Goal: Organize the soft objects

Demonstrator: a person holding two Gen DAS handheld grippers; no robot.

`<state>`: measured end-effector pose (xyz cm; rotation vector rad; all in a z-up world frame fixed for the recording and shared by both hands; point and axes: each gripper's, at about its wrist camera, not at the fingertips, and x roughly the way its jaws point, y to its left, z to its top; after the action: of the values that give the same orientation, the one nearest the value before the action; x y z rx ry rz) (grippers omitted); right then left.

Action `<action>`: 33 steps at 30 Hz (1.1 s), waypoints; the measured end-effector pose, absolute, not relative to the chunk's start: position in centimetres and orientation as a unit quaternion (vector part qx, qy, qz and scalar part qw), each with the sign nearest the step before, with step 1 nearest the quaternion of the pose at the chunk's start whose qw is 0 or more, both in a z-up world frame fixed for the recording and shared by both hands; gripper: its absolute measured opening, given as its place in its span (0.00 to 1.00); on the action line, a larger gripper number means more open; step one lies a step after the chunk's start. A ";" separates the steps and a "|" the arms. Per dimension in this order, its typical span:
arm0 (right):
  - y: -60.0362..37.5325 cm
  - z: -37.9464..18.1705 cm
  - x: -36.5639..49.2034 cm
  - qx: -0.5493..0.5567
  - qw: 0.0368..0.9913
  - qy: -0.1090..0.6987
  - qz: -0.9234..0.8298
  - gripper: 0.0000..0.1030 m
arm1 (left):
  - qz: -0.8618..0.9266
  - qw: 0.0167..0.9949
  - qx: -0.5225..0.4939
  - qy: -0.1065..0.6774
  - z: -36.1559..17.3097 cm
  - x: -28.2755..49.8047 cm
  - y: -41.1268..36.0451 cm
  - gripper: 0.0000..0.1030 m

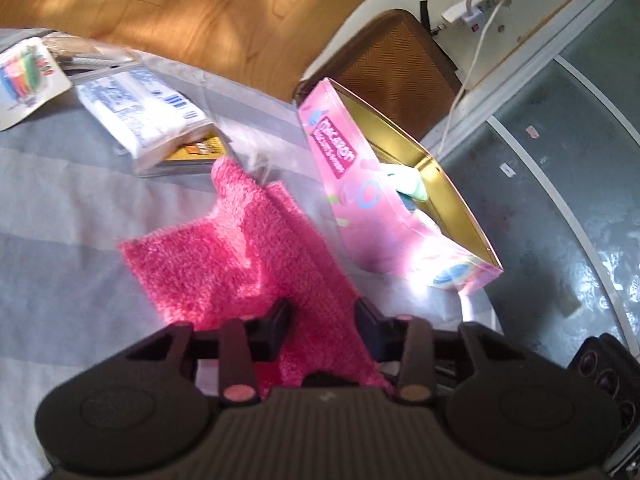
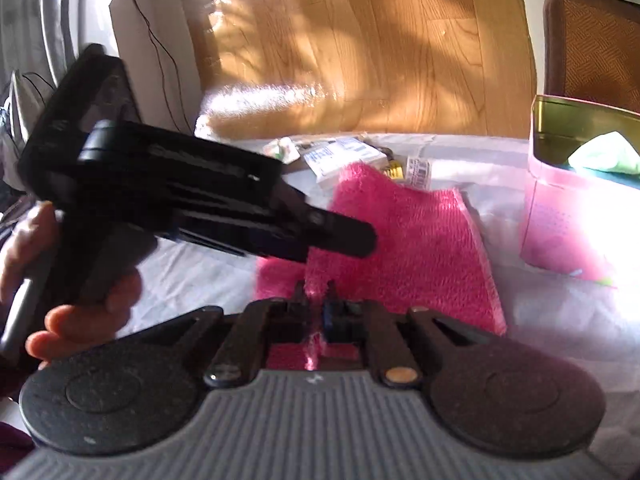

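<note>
1. The counter (image 1: 60,208), under a pale grey-and-white cloth, fills both views; beyond it lies a wooden floor (image 1: 208,8).
2. A pink tin box (image 1: 360,184) with a gold inside stands open on the counter. The left wrist view shows its long printed side and a green soft item (image 1: 412,186) in it; the right wrist view shows only one end of it at the right edge.
3. The pink towel (image 1: 248,248) lies rumpled on the counter just beside the box, one fold raised.
4. Only the right wrist view shows the left hand-held gripper (image 2: 360,236) from outside, held in the person's left hand (image 2: 80,312) and reaching over the towel. The left wrist view shows its fingers spread, with towel between them.
5. The right hand-held gripper (image 2: 316,292) has its fingers pressed nearly together, pinching the towel's near edge.
6. Plastic packets (image 1: 140,116) and a card of coloured items (image 1: 24,80) lie at the far side, clearer in the left wrist view.
</note>
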<state>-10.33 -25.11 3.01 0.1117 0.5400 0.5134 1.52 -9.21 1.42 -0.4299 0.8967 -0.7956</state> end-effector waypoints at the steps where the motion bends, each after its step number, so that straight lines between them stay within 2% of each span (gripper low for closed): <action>1: -25.4 3.6 -10.7 0.047 0.937 0.250 0.239 0.10 | -0.381 0.805 -0.194 0.411 2.0 1.4 -9.9 0.24; 7: -29.8 8.6 -12.3 0.070 0.971 0.133 0.186 0.10 | -0.460 0.815 -0.165 0.311 9.4 0.7 -14.4 0.24; 11: -32.2 10.7 -12.5 0.016 0.993 0.051 0.106 0.10 | -0.511 0.809 -0.135 0.258 13.9 1.8 -19.5 0.24; 14: -34.5 10.6 -11.5 -0.014 0.999 0.027 0.045 0.10 | -0.538 0.797 -0.123 0.246 15.0 3.4 -24.2 0.24; 17: -37.0 9.3 -9.8 -0.036 0.999 0.031 -0.001 0.10 | -0.551 0.789 -0.106 0.250 14.3 5.1 -28.5 0.26; 21: -40.5 7.2 -6.9 -0.019 0.997 0.073 -0.028 0.10 | -0.537 0.788 -0.096 0.285 11.6 7.4 -32.7 0.27; 24: -42.2 5.4 -4.4 -0.017 0.990 0.125 -0.064 0.11 | -0.506 0.798 -0.080 0.318 9.0 9.0 -34.8 0.37; 25: -42.7 4.8 -3.5 -0.016 0.986 0.146 -0.080 0.14 | -0.494 0.804 -0.073 0.324 8.4 9.2 -35.3 0.42; 27: -43.7 4.1 -2.9 -0.001 0.982 0.159 -0.098 0.17 | -0.476 0.811 -0.063 0.334 7.4 9.4 -35.4 0.43; 28: -43.9 4.2 -3.0 0.014 0.983 0.157 -0.099 0.27 | -0.474 0.811 -0.062 0.337 7.1 9.4 -35.1 0.43; 29: -44.2 4.3 -3.2 0.028 0.984 0.146 -0.102 0.41 | -0.474 0.812 -0.059 0.335 7.1 9.2 -34.9 0.43; 30: -44.3 4.4 -3.6 0.033 0.984 0.135 -0.109 0.46 | -0.472 0.816 -0.053 0.329 7.2 8.9 -34.5 0.43; 33: -44.2 4.8 -5.3 0.051 0.986 0.111 -0.113 0.48 | -0.467 0.829 -0.037 0.307 7.9 7.3 -32.6 0.45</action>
<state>-5.34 -44.17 4.78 0.1033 0.2227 -0.2263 7.30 -32.60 7.88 -0.0793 0.6515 -0.9912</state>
